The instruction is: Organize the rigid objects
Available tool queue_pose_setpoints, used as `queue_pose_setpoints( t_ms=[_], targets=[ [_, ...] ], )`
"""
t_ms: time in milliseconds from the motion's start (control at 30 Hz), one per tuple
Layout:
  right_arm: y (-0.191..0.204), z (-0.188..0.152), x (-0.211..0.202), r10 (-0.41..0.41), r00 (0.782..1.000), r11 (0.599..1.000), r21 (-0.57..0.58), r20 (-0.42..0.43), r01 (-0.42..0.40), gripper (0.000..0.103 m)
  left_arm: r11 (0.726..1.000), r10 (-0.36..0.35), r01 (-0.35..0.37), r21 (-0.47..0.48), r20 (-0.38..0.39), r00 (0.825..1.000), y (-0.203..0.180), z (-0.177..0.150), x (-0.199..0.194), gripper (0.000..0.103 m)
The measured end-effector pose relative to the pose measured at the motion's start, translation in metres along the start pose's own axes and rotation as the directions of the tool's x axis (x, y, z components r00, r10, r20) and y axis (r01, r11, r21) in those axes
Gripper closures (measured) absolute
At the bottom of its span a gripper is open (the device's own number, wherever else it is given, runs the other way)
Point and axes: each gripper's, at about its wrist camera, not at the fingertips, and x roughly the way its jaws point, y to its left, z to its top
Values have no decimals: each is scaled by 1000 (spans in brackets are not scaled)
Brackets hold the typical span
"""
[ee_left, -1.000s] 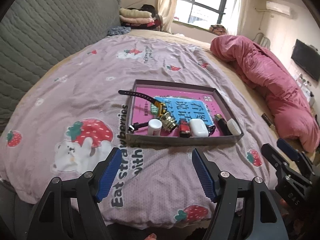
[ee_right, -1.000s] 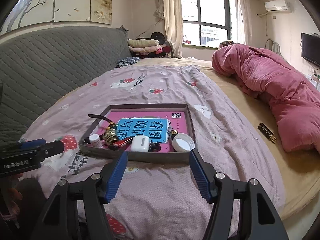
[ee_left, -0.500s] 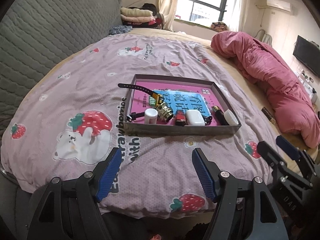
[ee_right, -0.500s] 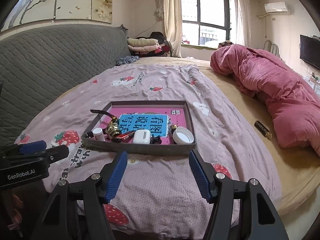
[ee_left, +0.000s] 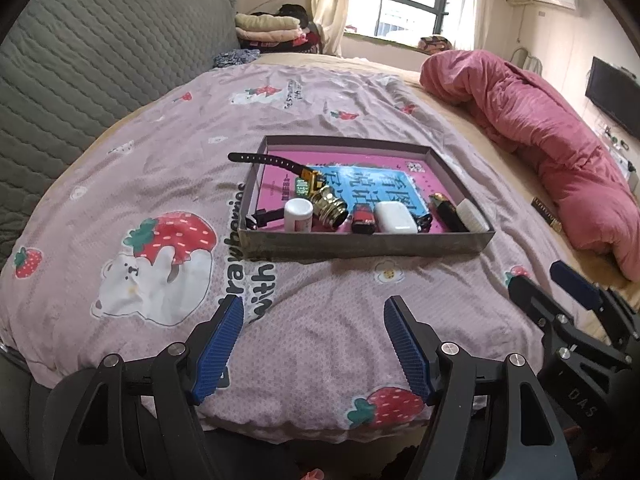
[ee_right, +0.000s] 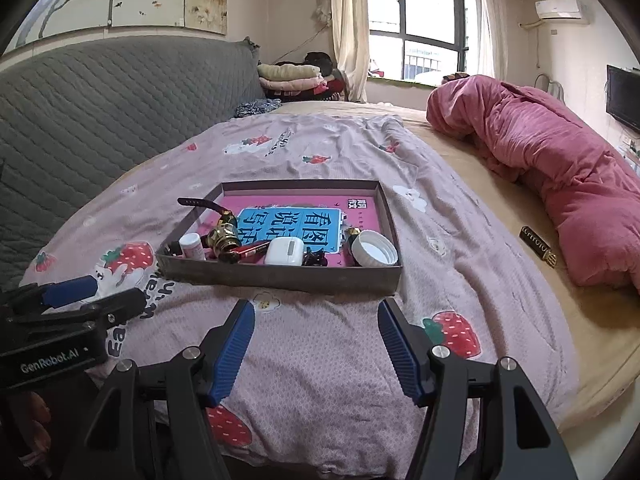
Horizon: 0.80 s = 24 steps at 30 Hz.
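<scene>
A shallow grey box [ee_left: 360, 244] [ee_right: 280, 278] with a pink and blue lining lies on the bed. In it are a black watch strap [ee_left: 264, 159], a white bottle [ee_left: 298, 215], a gold fitting [ee_left: 330, 208], a red lighter [ee_left: 363, 219], a white earbud case [ee_left: 395, 217] [ee_right: 285, 251] and a white cap [ee_right: 375, 249]. My left gripper [ee_left: 312, 344] is open and empty, over the bed's near edge. My right gripper [ee_right: 314, 346] is open and empty, just short of the box.
The strawberry-print cover [ee_left: 160, 184] spreads over the bed. A rolled pink quilt [ee_right: 560, 168] lies along the right. A small dark object [ee_right: 538, 246] lies on the tan sheet beside it. A grey padded headboard [ee_left: 80, 60] stands at left. Folded clothes [ee_right: 292, 76] sit near the window.
Both grippers have drawn back from the box toward the bed's near edge, so the box looks farther away. Both stay open. Nothing in the box moved.
</scene>
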Motion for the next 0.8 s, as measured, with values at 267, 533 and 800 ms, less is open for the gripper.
queue_pose_setpoints(
  t_ms=[267, 533, 800],
  targets=[
    [3, -4, 13, -3, 999, 1000, 3, -33, 3, 40, 1000, -17, 17, -3, -35, 999, -2, -3, 16, 29],
    [5, -5, 16, -2, 999, 1000, -2, -41, 2, 40, 1000, -22, 22, -9, -42, 999, -2, -3, 21, 29],
    [7, -9, 19, -1, 999, 1000, -12, -44, 0, 40, 1000, -4, 4, 0, -43, 999, -2, -5, 22, 29]
  ],
)
